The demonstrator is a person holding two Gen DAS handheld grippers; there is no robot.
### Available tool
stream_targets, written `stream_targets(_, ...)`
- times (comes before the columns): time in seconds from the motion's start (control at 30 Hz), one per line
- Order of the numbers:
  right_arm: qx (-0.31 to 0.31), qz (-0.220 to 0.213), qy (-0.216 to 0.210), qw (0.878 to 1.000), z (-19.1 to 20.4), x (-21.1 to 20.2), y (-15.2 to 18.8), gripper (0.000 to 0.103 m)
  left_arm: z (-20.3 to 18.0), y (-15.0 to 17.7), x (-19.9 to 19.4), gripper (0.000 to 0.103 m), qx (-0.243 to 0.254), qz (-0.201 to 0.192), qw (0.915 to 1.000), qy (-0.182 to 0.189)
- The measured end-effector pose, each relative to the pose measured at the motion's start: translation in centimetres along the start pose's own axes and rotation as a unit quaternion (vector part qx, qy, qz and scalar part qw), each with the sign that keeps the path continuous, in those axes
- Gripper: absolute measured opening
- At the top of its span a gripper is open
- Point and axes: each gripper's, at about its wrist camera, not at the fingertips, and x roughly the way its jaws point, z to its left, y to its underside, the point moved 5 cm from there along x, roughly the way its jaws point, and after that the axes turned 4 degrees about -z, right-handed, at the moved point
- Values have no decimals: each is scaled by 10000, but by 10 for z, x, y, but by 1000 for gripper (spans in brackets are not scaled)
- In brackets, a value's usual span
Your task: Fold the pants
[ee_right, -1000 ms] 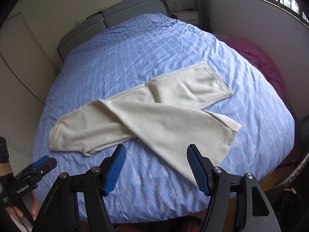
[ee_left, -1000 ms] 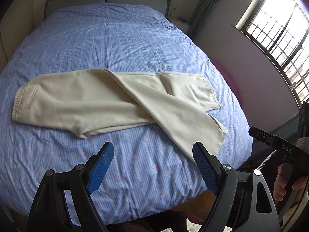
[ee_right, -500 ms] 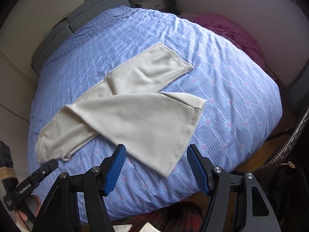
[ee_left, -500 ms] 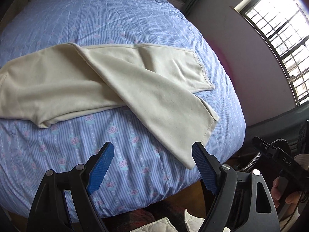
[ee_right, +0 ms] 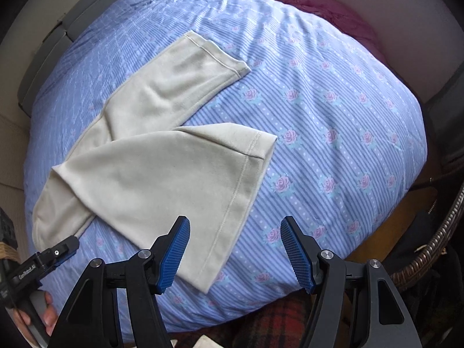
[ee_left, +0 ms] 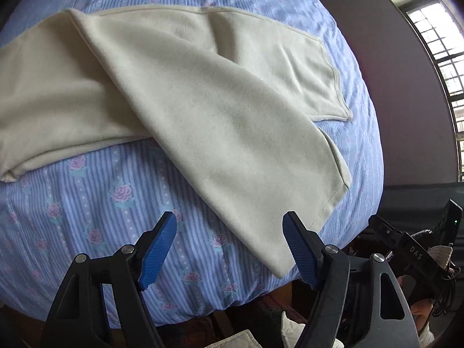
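Observation:
Cream pants (ee_left: pixel 203 92) lie across the blue flowered bedspread (ee_left: pixel 87 203), one leg crossed over the other. The upper leg's hem (ee_right: pixel 232 211) points toward the bed's near edge. My left gripper (ee_left: pixel 229 249) hovers over that leg's near side edge close to its hem corner; its jaws are closing and nothing is pressed between the blue pads. My right gripper (ee_right: pixel 235 253) hangs open just past the same hem's near corner, over the bedspread (ee_right: pixel 333 145). The other leg's hem (ee_right: pixel 217 55) lies farther back. The waistband is out of view to the left.
The other hand-held gripper (ee_left: pixel 411 252) shows at the left view's right edge, and its mate (ee_right: pixel 37 266) with a hand at the right view's left edge. A pink cloth (ee_right: pixel 319 5) lies beyond the bed. A wicker basket (ee_right: pixel 435 240) stands right; a window (ee_left: pixel 440 58) is on the wall.
Both grippers have come down and forward toward the bed's near edge, so the crossed leg's hem now fills the views. The left jaws have narrowed slightly. The pants have not moved.

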Motion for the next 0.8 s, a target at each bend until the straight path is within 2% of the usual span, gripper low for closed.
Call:
stream_targets(0.17,-234,403,94,9989,-17,45,-24,66,2,-5,41,69,-412,140,9988,-220)
stream_targets(0.37,-425,873,-58,9953,-27,92,-52,66,16,-4,69,67,-1050,187,9929,-527)
stream_targets(0.5,-576,1257,-40,9904,-29,117,-61,65,21,2,86,64,-1421,340,9883,-433)
stream_targets(0.57,-653,1383,-42,9882,-29,124,-63,57,23,2,94,54,-1529,384,9866,-428)
stream_targets(0.6,-666,1419,-61,9876,-30,127,-64,56,24,2,96,48,-1551,389,9860,-469)
stream_targets(0.63,-670,1423,-90,9875,-30,128,-65,54,23,1,96,28,-1572,405,9856,-483)
stream_targets(0.67,-666,1408,-119,9877,-30,129,-66,44,19,-1,93,12,-1588,409,9857,-398)
stream_targets(0.77,-803,1325,-103,9879,-27,126,-75,17,-5,-15,68,11,-1273,188,9913,-277)
stream_targets(0.8,-830,1280,-107,9882,-26,123,-78,14,-14,-21,56,11,-1170,70,9929,-202)
